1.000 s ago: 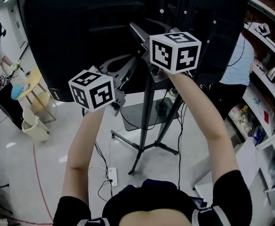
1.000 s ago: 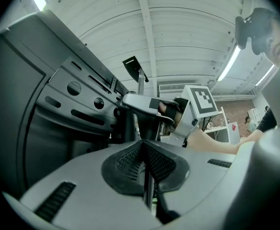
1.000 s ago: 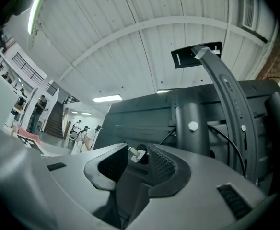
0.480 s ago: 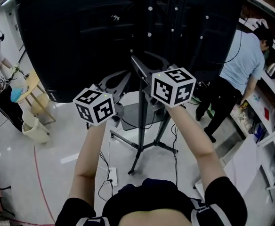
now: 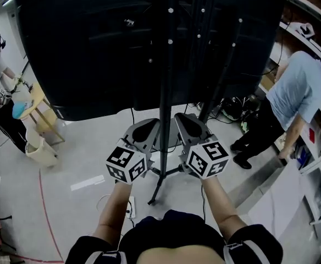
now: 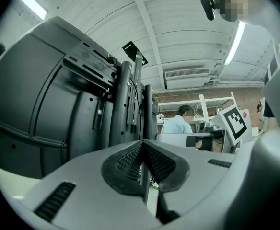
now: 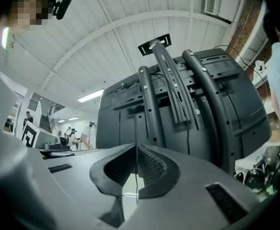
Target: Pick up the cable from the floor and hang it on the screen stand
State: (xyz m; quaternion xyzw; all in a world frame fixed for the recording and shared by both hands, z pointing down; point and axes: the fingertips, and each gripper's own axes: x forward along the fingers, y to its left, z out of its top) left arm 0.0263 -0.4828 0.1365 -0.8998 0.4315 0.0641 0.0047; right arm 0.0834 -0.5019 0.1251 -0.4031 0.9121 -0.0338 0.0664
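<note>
A big black screen is seen from behind, carried on a dark stand whose legs are spread on the pale floor. A person in a blue shirt is seen near the floor's right edge, and a small table is set toward its left edge. The left gripper and the right gripper are held low, side by side, just before the stand's post and pointed at it. The left one's jaws are pressed together on nothing. The right one's have just been closing and are met at the tips, with nothing pinched as far as can be judged. A thin cable can be seen lying on the floor beside a white power strip, near the left arm. For the pickup, the jaws would have to be spread before being lowered, and the cable taken at a free loop, away from the strip. Open floor is offered left of the legs, which should be cleared on the way up.
</note>
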